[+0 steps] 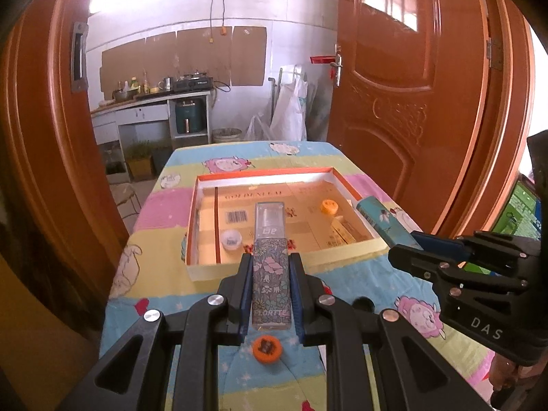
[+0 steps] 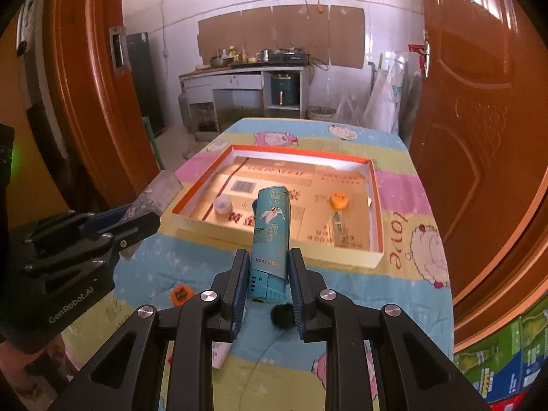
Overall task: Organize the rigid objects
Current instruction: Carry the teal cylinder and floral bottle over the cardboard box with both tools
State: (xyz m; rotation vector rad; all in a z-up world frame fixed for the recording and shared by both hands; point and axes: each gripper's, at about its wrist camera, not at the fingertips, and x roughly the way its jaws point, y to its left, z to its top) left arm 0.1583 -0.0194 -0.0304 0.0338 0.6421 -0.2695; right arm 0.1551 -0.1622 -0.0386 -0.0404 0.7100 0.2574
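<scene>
Both my grippers, left (image 1: pixel 270 274) pinching floral tube (image 1: pixel 270 257), right (image 2: pixel 268 270) pinching blue lighter (image 2: pixel 270 229), hover before the tray (image 1: pixel 202 212), ready for sorting.

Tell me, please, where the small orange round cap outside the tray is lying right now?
In the left wrist view the small orange round cap lies on the patterned cloth, just below the left gripper, nearer the camera than the orange-rimmed tray.

Two caps (image 1: pixel 230 239) (image 1: pixel 328 206) inside tray (image 1: pixel 274 267)

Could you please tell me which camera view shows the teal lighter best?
The right wrist view: the lighter fills the centre, held in the right tongs. The left wrist view shows only its far end at the right edge.
</scene>
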